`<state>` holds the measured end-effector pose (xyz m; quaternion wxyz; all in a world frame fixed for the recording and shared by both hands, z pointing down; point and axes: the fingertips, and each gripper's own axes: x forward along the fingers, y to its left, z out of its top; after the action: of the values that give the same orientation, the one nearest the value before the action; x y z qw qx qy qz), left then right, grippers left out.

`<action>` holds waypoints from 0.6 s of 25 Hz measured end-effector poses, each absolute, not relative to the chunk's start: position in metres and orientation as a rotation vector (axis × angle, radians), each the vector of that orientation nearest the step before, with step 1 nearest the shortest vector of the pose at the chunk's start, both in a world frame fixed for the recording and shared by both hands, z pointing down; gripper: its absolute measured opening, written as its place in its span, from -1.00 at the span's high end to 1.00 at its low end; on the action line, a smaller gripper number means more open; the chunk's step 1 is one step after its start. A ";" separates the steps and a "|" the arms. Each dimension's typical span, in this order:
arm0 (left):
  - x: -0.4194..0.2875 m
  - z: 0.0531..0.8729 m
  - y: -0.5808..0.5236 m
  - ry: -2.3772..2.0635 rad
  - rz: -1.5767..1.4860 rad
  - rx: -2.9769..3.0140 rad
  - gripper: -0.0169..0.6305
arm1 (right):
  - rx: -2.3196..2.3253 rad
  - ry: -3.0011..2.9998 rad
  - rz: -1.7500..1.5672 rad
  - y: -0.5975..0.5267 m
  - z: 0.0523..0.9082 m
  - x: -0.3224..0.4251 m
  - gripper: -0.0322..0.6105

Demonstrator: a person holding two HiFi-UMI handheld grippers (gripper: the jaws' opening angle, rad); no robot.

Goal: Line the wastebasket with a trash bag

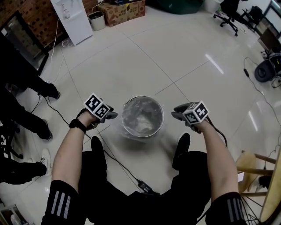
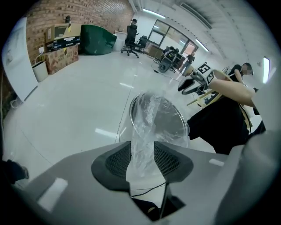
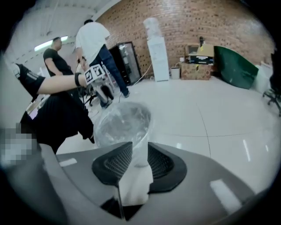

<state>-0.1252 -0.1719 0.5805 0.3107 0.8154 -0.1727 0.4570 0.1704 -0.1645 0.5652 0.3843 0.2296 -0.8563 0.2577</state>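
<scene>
A round wire wastebasket (image 1: 154,105) stands on the pale floor between the person's feet. A clear trash bag (image 1: 141,122) lines it, and its film spills over the rim (image 2: 134,115). My left gripper (image 1: 112,115) hovers just left of the rim and my right gripper (image 1: 176,112) just right of it, both above the basket. In the left gripper view the jaws (image 2: 142,159) stand apart, with a strip of bag film (image 2: 141,151) showing in the gap. In the right gripper view the jaws (image 3: 139,160) are also apart, with film (image 3: 139,149) in the gap. Neither pair of pads visibly presses the film.
A black cable with a power brick (image 1: 144,186) crosses the floor near the person's feet. Bystanders' legs (image 1: 26,118) stand at the left. A wooden stool (image 1: 257,169) is at the right. A water dispenser (image 1: 72,17) and cardboard box (image 1: 123,11) line the far wall.
</scene>
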 end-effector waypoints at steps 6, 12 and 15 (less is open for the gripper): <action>-0.111 0.598 -0.185 -0.469 1.270 2.135 0.49 | 0.718 -2.241 0.739 -0.209 0.562 0.141 0.50; -0.110 0.615 -0.180 -0.421 1.337 2.088 0.73 | 0.691 -2.142 0.791 -0.212 0.595 0.129 0.49; -0.109 0.613 -0.186 -0.421 1.336 2.097 0.92 | 0.677 -2.124 0.796 -0.216 0.605 0.129 0.50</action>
<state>-0.1085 -0.1857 0.6131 0.3048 0.7919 -0.1591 0.5046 0.1291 -0.2156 0.6053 0.3778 0.2647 -0.8307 0.3116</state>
